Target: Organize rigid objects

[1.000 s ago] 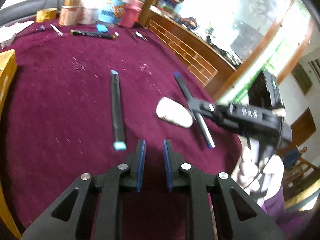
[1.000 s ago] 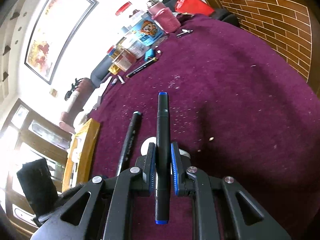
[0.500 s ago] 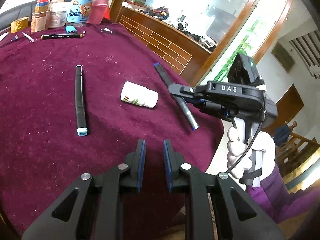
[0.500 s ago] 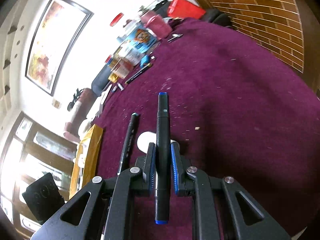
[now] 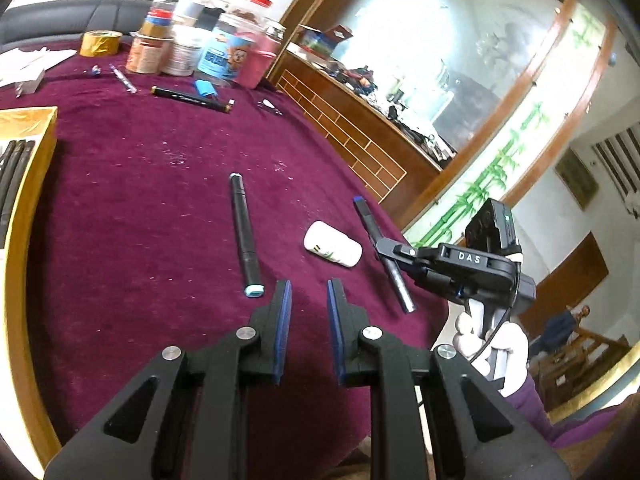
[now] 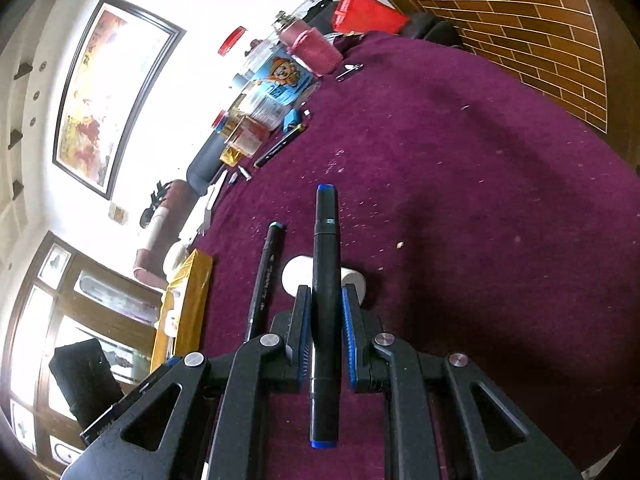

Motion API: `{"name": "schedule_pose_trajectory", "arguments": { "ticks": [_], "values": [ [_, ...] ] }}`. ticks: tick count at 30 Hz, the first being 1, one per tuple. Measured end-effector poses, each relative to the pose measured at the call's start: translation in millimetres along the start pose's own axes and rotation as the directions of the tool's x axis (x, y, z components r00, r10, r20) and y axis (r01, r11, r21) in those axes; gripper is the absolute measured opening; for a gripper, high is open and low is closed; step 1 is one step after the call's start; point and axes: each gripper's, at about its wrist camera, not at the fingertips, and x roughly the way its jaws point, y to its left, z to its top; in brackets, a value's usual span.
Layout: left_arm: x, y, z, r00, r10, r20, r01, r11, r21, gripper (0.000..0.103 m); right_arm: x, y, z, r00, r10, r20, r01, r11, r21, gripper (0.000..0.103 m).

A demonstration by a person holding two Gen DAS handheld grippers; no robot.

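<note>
R gripper (image 6: 325, 320) jaws pinch the blue-capped marker (image 6: 326, 280) at about mid-barrel, barrel running along the fingers, 1 cap end poking out past the tips, other end back toward the handle; in L wrist view it looks lifted clear of the maroon cloth (image 5: 140, 200). L gripper (image 5: 307, 300) holds nothing, jaws drawn nearly together w/ only a narrow gap, hovering over the cloth just beside the teal-capped marker (image 5: 244, 232), which lies flat. White bottle (image 5: 333, 244) lies on its side between the 2 markers. Gold tray (image 5: 24, 208) at the L edge already holds several dark markers, probably the destination. Risks, judged: (1) smooth round barrel gripped lengthwise could slide or pivot between pads if the wrist tips on the way, so marker drops short of tray. (2) path to tray crosses bottle and teal-capped marker; a low carry could knock the bottle, which would roll, maybe off the near table edge. (3) L gripper sits in that path, so the 2 tools could collide. (4) L jaws need to widen before going for teal-capped marker, else tips push it away.
</note>
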Motion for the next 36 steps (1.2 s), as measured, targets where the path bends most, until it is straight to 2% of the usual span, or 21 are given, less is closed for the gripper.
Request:
{"name": "schedule_pose_trajectory", "arguments": {
  "ticks": [3,7,12,15,16,18,20,21,23,24,25,26,29,33,36],
  "values": [
    [-4.6,6.2,-0.8,1.000,-0.015,0.012,0.015,1.000,-0.026,0.015,4.9,6.7,-2.8,1.000,0.009,-0.014,-0.009,1.000,-0.014,0.013],
    [-12.6,16.5,1.8,0.995,-0.091,0.034,0.094,0.993,-0.078,0.015,7.3,16.2,-5.5,1.000,0.013,-0.023,-0.014,0.999,-0.040,0.013],
    [-7.6,17.3,1.2,0.998,-0.055,0.023,0.057,0.996,-0.066,0.015,7.7,16.8,-8.5,1.000,0.019,-0.020,-0.019,0.999,-0.039,0.013],
    [10.4,16.1,9.4,1.000,-0.011,-0.016,0.009,0.998,-0.064,0.029,10.3,13.5,-9.0,0.999,0.023,-0.027,-0.024,0.999,-0.032,0.013],
    [18.6,16.4,14.2,0.999,0.011,-0.032,-0.013,0.998,-0.065,0.038,10.4,12.5,-9.0,0.999,0.030,-0.027,-0.031,0.999,-0.029,0.013],
    [39.1,13.7,27.2,0.995,0.085,-0.050,-0.087,0.995,-0.044,0.043,9.9,11.9,-9.3,0.999,0.045,-0.026,-0.045,0.999,-0.028,0.013],
    [60.9,8.3,37.8,0.982,0.186,-0.045,-0.185,0.982,0.025,0.043,7.9,11.8,-9.4,0.998,0.059,-0.025,-0.060,0.998,-0.031,0.013],
    [78.3,6.2,43.7,0.965,0.256,-0.054,-0.252,0.965,0.065,0.043,6.8,12.2,-9.7,0.998,0.064,-0.025,-0.065,0.997,-0.034,0.013],
    [102.8,7.2,46.1,0.940,0.331,-0.086,-0.320,0.940,0.120,0.042,4.2,12.9,-10.0,0.997,0.073,-0.025,-0.074,0.996,-0.042,0.013],
    [117.8,9.0,44.7,0.918,0.380,-0.116,-0.362,0.920,0.148,0.036,3.2,13.9,-10.3,0.997,0.078,-0.024,-0.079,0.996,-0.045,0.013],
    [124.9,8.5,41.6,0.907,0.405,-0.118,-0.383,0.908,0.173,0.014,2.3,13.7,-10.0,0.996,0.083,-0.024,-0.084,0.995,-0.049,0.013],
    [126.7,2.4,40.2,0.902,0.417,-0.109,-0.390,0.897,0.208,0.012,1.1,14.4,-10.1,0.996,0.086,-0.023,-0.087,0.995,-0.055,0.013],
    [123.3,2.3,36.5,0.922,0.369,-0.121,-0.342,0.919,0.197,0.012,0.4,14.3,-9.6,0.995,0.093,-0.022,-0.094,0.994,-0.062,0.013],
    [98.3,13.8,38.7,0.955,0.279,-0.102,-0.269,0.958,0.097,0.012,3.6,12.4,-8.9,0.995,0.101,-0.028,-0.102,0.993,-0.054,0.013],
    [72.3,19.2,40.0,0.973,0.221,-0.071,-0.220,0.975,0.023,0.012,6.0,13.9,-9.5,0.994,0.104,-0.034,-0.105,0.993,-0.052,0.013]
  ]
}}
